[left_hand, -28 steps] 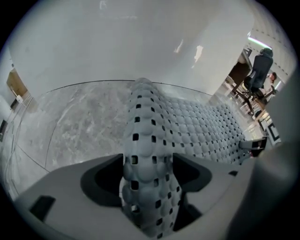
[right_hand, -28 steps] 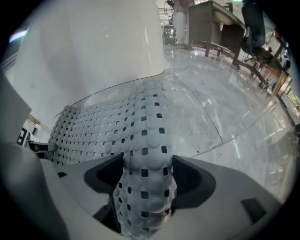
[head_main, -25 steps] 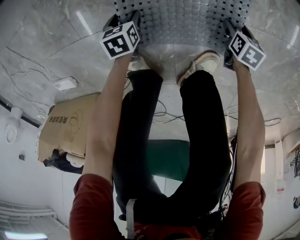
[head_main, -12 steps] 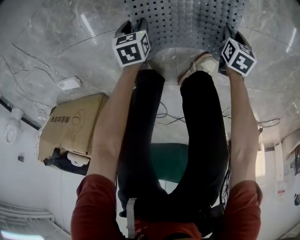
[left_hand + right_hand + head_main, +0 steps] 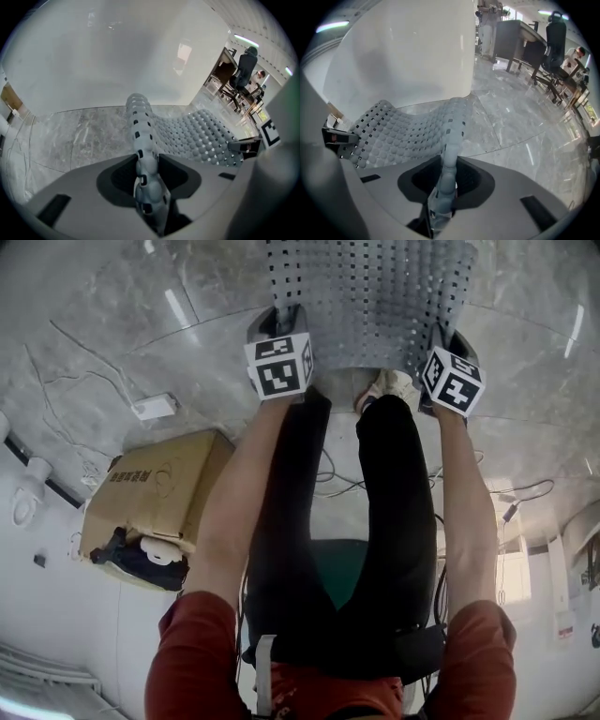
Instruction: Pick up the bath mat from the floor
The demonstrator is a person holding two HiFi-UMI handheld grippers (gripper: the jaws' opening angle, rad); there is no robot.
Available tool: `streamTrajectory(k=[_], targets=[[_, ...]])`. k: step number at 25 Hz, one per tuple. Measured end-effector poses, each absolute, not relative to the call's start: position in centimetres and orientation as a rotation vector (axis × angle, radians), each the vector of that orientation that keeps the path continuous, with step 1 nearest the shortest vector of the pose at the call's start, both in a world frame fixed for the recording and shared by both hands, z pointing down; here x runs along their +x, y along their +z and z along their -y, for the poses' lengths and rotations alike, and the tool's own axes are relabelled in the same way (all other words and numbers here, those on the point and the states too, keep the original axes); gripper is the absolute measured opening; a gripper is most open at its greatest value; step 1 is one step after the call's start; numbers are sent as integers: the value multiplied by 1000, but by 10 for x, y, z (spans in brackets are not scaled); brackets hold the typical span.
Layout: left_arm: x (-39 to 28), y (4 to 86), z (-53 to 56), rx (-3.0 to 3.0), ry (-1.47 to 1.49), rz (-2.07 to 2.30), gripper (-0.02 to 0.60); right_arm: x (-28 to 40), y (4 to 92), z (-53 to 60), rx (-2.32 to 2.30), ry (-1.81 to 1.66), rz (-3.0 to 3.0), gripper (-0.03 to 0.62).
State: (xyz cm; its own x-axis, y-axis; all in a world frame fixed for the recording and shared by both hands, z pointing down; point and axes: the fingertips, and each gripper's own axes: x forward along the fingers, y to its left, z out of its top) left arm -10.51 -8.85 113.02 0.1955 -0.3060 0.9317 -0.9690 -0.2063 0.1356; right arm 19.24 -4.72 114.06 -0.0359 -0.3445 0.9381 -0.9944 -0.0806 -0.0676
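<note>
The bath mat (image 5: 375, 296) is grey, bubbled and full of small holes; it hangs at the top of the head view, its near edge lifted off the marble floor. My left gripper (image 5: 286, 322) is shut on the mat's near left corner, and my right gripper (image 5: 448, 338) on the near right corner. In the left gripper view the mat's edge (image 5: 140, 136) runs as a folded ridge into the left gripper (image 5: 147, 187). The right gripper view shows the mat (image 5: 403, 131) pinched the same way in the right gripper (image 5: 443, 187). Both pairs of jaws have just been closing on the mat's edge.
The person's legs and shoes (image 5: 389, 385) stand just behind the mat. A cardboard box (image 5: 155, 493) lies at the left with a white block (image 5: 155, 407) beyond it. Cables (image 5: 328, 474) trail over the floor. A white wall (image 5: 117, 56) rises behind the mat; desks and chairs (image 5: 520, 37) stand farther off.
Both grippers have risen and drawn a little closer together, taking the mat's near edge up with them. The mat now hangs between them off the floor.
</note>
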Motion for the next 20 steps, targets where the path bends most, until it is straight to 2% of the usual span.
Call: streamTrajectory(k=[20], targets=[[-94,893,83,1615,902,1277,115,179,893,53,1581,1052,1546,72]])
